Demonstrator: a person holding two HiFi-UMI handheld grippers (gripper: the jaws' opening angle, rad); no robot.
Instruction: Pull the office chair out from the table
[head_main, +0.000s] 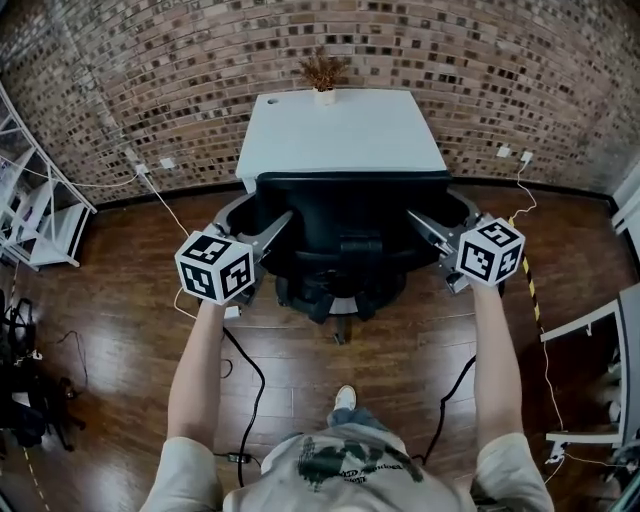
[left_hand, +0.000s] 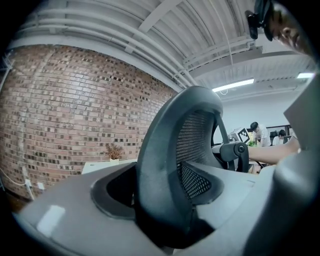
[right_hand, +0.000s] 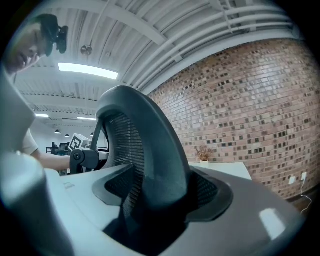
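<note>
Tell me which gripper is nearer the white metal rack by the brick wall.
Left. The left gripper clamps the black mesh office chair at the backrest edge facing the white metal rack; the right gripper clamps the opposite edge, farther off.

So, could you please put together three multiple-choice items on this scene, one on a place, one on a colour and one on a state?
1. Where does the potted plant stand?
A) on a windowsill
B) at the far edge of the table, by the brick wall
C) on a stool

2. What colour is the table top?
A) white
B) red
C) black

3. What is the left hand-held gripper doing?
A) hanging open and empty
B) holding a cup
C) clamped on the backrest frame of the office chair

Answers:
1 B, since the head view shows the plant at the table edge nearest the bricks.
2 A, since the top reads plain white.
3 C, since the left gripper view shows the dark frame between its jaws, with the pads against it.
</note>
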